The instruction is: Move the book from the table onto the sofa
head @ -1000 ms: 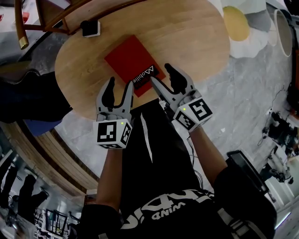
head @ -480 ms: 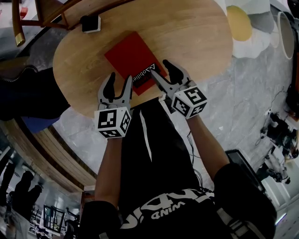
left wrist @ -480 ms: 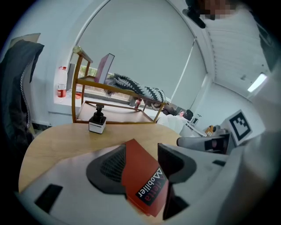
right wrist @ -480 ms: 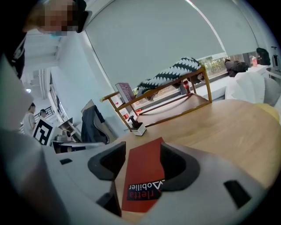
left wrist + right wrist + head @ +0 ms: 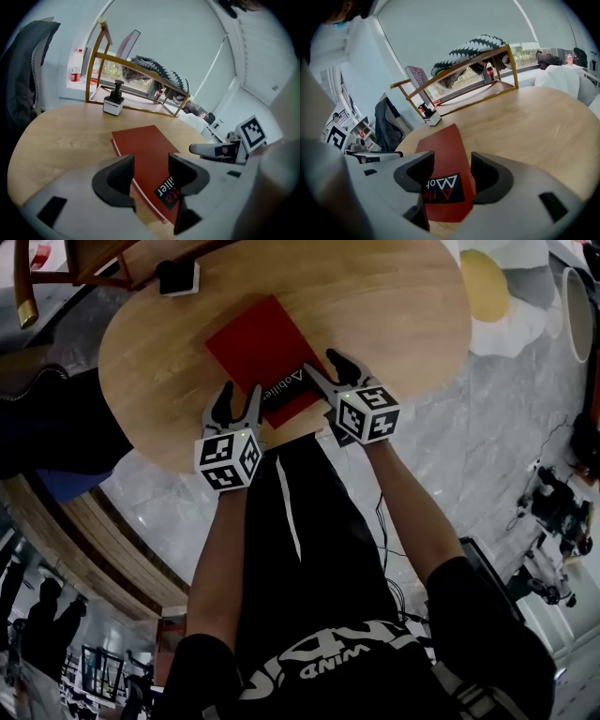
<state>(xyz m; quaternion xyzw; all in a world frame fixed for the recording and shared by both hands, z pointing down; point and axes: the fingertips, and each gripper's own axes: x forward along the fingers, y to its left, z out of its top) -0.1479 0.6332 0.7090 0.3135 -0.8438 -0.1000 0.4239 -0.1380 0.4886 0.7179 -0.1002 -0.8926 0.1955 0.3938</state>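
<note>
A red book (image 5: 261, 348) with a black label lies flat on the round wooden table (image 5: 394, 296), its labelled end nearest me. My left gripper (image 5: 240, 397) is open at the book's near left edge; in the left gripper view that edge of the book (image 5: 143, 145) runs between the jaws of the left gripper (image 5: 151, 174). My right gripper (image 5: 327, 366) is open over the labelled end, and the label (image 5: 443, 187) shows between the jaws of the right gripper (image 5: 449, 176). Neither gripper holds the book. No sofa is in view.
A small white-and-black block (image 5: 178, 277) stands at the table's far left, by a gold-framed wooden rack (image 5: 136, 79). A dark jacket (image 5: 23, 70) hangs on a chair to the left. An egg-shaped rug (image 5: 487, 287) lies on the floor to the right.
Both grippers have moved forward over the table's near edge. The right one has reached the book's labelled end, the left its near left edge. The book has not moved.
</note>
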